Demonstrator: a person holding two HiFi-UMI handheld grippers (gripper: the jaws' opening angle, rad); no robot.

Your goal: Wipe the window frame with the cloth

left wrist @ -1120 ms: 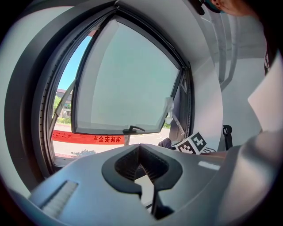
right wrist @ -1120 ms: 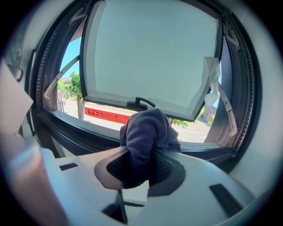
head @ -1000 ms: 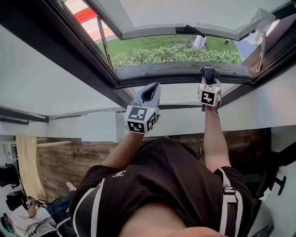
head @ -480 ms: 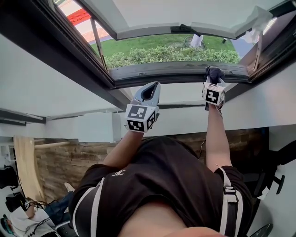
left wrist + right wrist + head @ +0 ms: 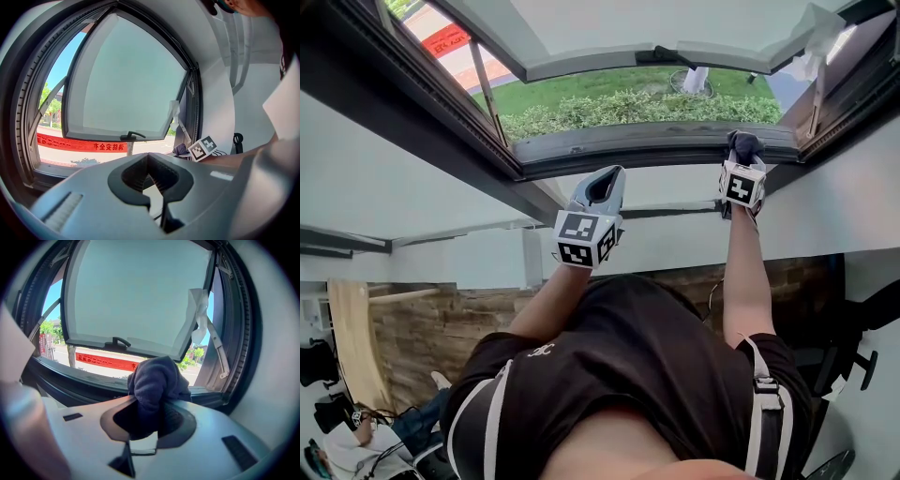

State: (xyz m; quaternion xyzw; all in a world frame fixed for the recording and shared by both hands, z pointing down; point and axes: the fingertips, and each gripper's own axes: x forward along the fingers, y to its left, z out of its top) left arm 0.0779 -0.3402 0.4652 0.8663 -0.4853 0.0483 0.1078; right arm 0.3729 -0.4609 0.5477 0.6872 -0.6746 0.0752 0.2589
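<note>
Right gripper (image 5: 744, 159) is up at the open window, jaws clenched on the dark cloth (image 5: 157, 380). The cloth is bunched between the jaws and bulges out past their tips. In the head view the wad sits against the dark lower rail of the window frame (image 5: 656, 145), toward its right corner. Left gripper (image 5: 602, 190) hangs lower and to the left, apart from the frame, jaws closed together on nothing. Its marker cube faces my camera.

Red banner (image 5: 79, 144) beyond window frame (image 5: 23, 131), 7 o'clock: Chinese characters, apparently "消防安全"; remainder illegible.
</note>
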